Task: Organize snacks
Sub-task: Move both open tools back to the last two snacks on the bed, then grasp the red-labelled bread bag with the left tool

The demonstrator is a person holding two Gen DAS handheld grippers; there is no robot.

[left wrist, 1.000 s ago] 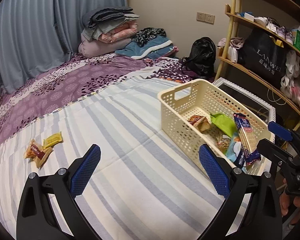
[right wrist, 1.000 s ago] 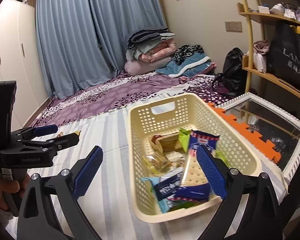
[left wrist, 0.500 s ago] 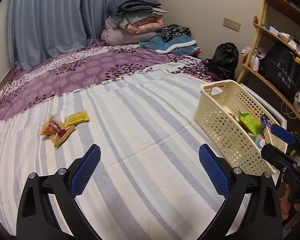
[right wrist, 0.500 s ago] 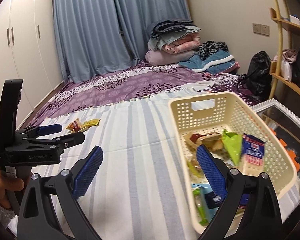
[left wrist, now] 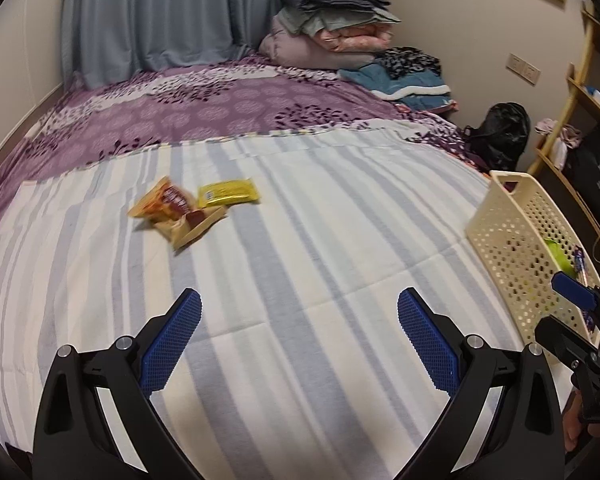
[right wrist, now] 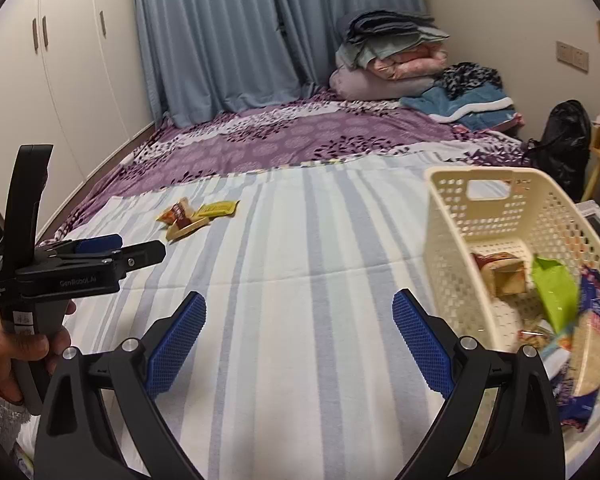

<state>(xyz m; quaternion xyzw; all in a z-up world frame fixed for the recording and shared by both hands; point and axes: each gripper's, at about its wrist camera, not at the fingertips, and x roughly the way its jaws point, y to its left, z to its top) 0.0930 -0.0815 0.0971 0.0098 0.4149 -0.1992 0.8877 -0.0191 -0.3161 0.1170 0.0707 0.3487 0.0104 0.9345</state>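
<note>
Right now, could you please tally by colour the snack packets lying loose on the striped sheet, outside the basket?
Yellow packet: 1
Orange-red packet: 1
Tan packet: 1
Total: 3 loose packets, clustered together and apart from the basket.
</note>
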